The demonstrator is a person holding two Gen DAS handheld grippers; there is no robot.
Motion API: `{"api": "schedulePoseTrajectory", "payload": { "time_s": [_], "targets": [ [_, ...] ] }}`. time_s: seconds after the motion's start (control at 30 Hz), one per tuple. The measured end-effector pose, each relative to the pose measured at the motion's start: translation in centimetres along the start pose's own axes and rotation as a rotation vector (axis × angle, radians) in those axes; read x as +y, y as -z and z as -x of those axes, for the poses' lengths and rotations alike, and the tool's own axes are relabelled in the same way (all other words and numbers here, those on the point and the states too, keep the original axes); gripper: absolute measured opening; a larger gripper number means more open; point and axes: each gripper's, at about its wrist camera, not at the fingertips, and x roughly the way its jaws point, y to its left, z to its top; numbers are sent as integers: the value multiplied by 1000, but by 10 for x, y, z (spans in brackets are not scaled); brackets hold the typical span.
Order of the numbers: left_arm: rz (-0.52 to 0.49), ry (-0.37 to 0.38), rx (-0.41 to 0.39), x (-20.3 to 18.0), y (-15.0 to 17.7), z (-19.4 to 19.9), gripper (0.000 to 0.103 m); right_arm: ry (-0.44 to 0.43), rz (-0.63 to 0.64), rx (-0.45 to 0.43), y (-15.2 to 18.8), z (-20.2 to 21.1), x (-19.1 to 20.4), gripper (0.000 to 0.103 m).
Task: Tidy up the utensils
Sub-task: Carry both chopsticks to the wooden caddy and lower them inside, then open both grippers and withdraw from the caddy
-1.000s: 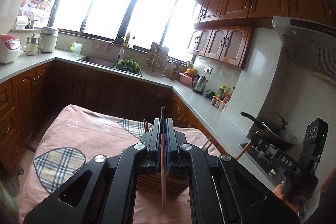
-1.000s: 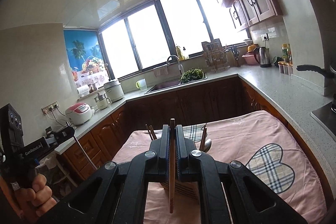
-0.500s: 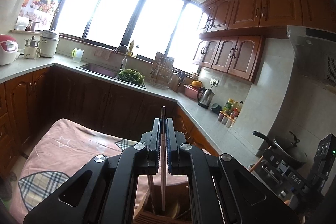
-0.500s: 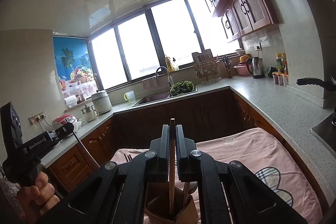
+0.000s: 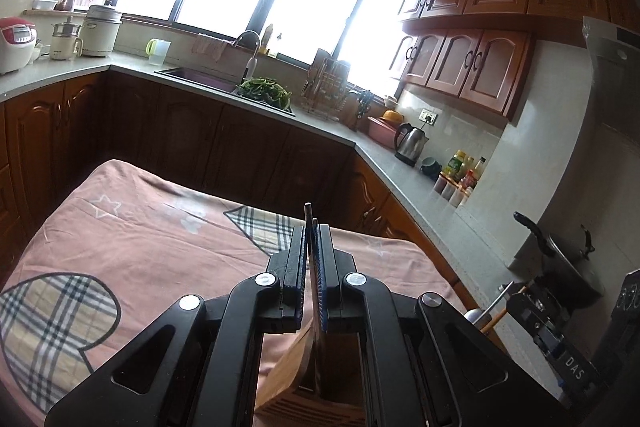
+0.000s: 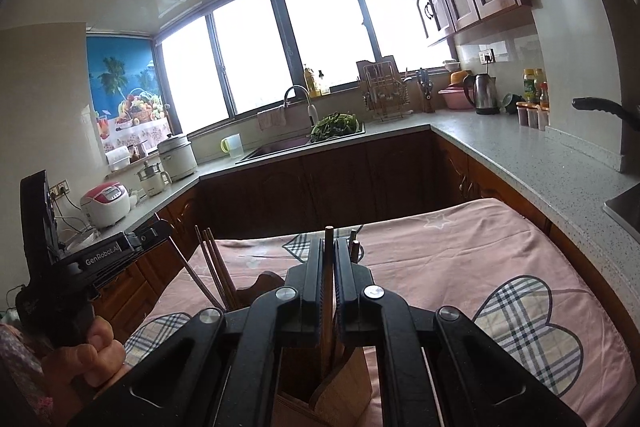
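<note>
The left gripper [image 5: 314, 259] has its fingers [image 5: 297, 267] pressed together on a single dark chopstick [image 5: 308, 223]. The stick stands nearly upright, its top poking out above the fingertips and its lower length running down between them into the wooden utensil holder [image 5: 296, 375] directly below. I cannot tell whether its lower end touches the bottom of the holder.

The right gripper [image 6: 329, 267] is closed the same way on a brown wooden chopstick [image 6: 329, 239], which sits upright in the narrow slot between the fingers [image 6: 314, 275]; its blunt top rises just above them and its lower part drops into an open compartment of the wooden holder [image 6: 344, 383] underneath. Just behind the right-hand finger a spoon-like handle [image 6: 353, 247] sticks up from the holder, though it is too hidden to name surely. On the far left side of the holder several more chopsticks [image 6: 212, 263] lean outward, fanned and tilted.

The holder stands on a table covered in a pink cloth [image 6: 460, 251] with plaid heart patches. From the right wrist view the other handheld gripper [image 6: 100, 255] is seen off to the left, gripped by a hand [image 6: 96, 359], its slim stick slanting down toward the holder.
</note>
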Motion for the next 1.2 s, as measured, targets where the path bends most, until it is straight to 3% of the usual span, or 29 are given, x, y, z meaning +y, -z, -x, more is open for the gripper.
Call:
{"api": "schedulePoseTrajectory", "payload": {
  "time_s": [0.3,1.07,1.2],
  "targets": [
    [-56,7,23,-14,8,-3,4,-2,-10,6,2,-2,-4,5],
    [-57,-13,80,-16,9,-8,4,-29,-70,45,2,-11,-13,10],
    [-51,-12,87,-15,10,-8,12,-33,-75,44,1,-11,-13,10]
  ]
}}
